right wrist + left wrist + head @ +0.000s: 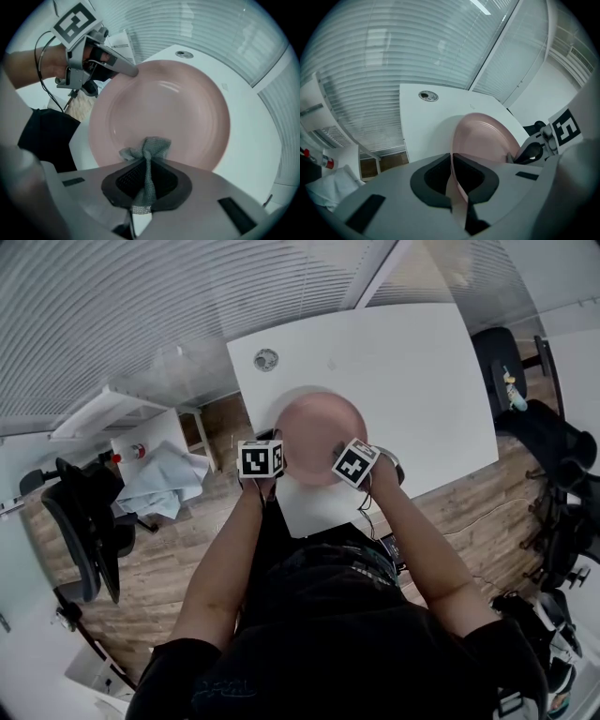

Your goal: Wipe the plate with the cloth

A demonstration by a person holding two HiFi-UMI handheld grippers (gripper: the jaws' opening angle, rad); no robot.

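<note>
A pink plate (319, 432) sits on the white table (412, 381) near its front edge. My left gripper (275, 457) is shut on the plate's left rim; in the left gripper view the rim (457, 187) runs edge-on between the jaws, and the plate (487, 138) appears tilted. My right gripper (345, 454) is shut on a grey mesh cloth (147, 152), which is bunched over the near part of the plate (164, 108). The left gripper (133, 71) shows on the plate's far rim in the right gripper view.
A round cable grommet (266, 359) is set in the table's far left. Left of the table stands a low white stand (155, 442) with white cloth and a red-capped bottle (139, 450). Dark chairs (84, 521) flank the wooden floor.
</note>
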